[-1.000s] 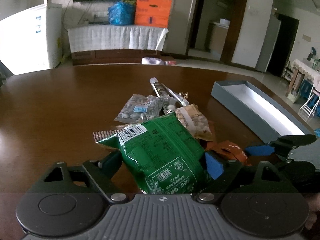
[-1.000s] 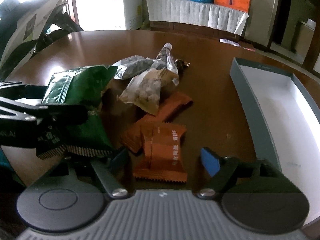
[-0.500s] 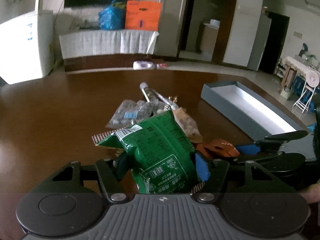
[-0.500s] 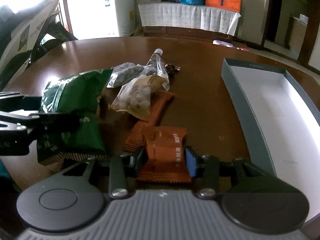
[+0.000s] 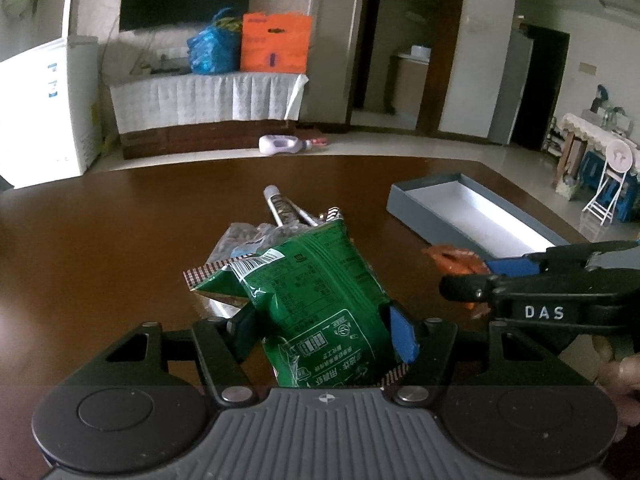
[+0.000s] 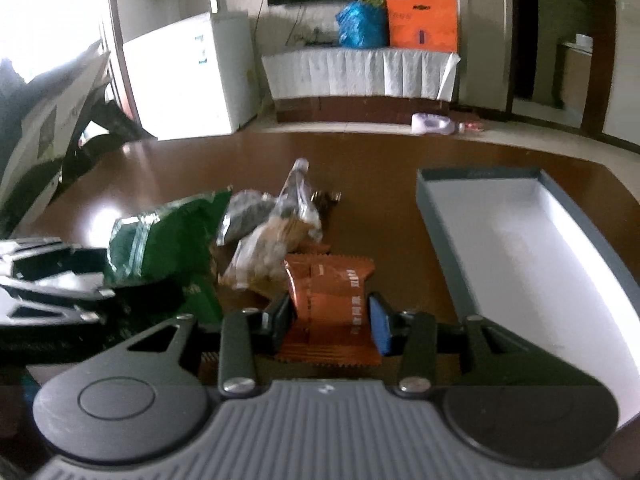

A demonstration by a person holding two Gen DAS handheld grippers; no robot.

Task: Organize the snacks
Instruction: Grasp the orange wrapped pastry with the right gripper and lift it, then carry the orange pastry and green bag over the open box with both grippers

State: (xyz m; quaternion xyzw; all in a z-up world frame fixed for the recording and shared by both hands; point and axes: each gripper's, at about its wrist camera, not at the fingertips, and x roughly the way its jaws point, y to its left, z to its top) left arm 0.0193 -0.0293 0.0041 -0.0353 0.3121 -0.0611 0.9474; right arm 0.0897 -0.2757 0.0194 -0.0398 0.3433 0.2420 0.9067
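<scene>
dark wooden bench aside, left tool gripping the green bag and right tool gripping the orange packet, just closed, pinch slippery wrappers that may slide out short of the far-right grey box.

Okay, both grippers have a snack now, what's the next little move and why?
Probably carry the orange packet in the right gripper right, over the grey box: its jaws just closed on it, and the box lies open beside it.
</scene>
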